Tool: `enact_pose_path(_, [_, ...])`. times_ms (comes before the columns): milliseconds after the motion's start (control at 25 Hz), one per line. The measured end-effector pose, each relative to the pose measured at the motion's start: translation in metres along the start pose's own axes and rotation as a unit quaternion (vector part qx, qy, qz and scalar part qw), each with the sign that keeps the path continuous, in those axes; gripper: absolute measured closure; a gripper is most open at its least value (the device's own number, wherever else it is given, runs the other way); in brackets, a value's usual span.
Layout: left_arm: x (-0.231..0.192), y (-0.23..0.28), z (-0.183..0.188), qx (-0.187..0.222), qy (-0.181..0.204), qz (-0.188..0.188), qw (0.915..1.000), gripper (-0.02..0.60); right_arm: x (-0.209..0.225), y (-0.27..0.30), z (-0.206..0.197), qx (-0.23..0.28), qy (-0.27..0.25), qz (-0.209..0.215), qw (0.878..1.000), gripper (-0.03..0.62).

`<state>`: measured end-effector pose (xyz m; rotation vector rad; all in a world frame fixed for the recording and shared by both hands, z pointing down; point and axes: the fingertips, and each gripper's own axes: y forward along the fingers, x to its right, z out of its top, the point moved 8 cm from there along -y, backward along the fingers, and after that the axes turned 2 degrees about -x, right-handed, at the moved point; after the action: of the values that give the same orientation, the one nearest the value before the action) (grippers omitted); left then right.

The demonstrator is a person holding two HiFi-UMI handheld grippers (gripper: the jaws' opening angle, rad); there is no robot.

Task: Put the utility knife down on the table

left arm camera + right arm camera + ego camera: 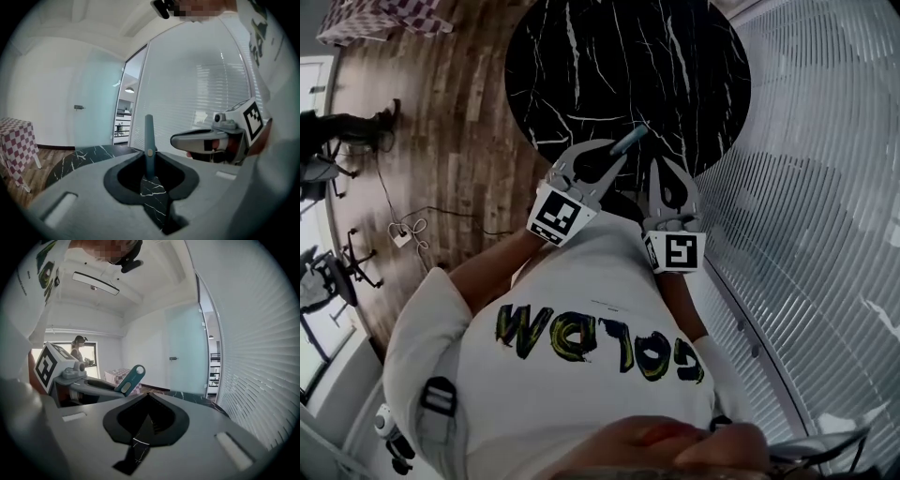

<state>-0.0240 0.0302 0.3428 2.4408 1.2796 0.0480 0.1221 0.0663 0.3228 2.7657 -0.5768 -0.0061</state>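
A teal utility knife (pixel 629 140) sticks out past the tips of my left gripper (pixel 611 153), which is shut on its handle. In the left gripper view the knife (pixel 149 136) stands upright between the closed jaws of the left gripper (pixel 149 163). Both grippers hover over the near edge of a round black marble table (pixel 609 56). My right gripper (pixel 662 166) is just to the right of the left one; its jaws meet at the tips with nothing between them (pixel 148 395). From the right gripper view the knife (pixel 131 379) shows slanting out of the left gripper (pixel 82 383).
A window wall with blinds (pixel 806 187) runs close along the right of the table. On the wooden floor to the left lie cables (pixel 405 230), and office chairs (pixel 323 272) stand there. A checkered-cloth table (pixel 375 19) stands at the far left. A person (pixel 78 350) is in the background.
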Motion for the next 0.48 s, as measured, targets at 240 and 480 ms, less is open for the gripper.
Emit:
enact_pose_path(240, [0.000, 0.022, -0.015, -0.031, -0.006, 0.003, 0.9995, 0.511, 0.018, 0.002, -0.019, -0.021, 0.004, 0.003, 1.000, 0.592])
enact_pose_path(480, [-0.009, 0.036, -0.036, -0.066, -0.046, 0.000, 0.9968, 0.511, 0.023, 0.008, -0.043, -0.054, 0.016, 0.007, 0.998, 0.592])
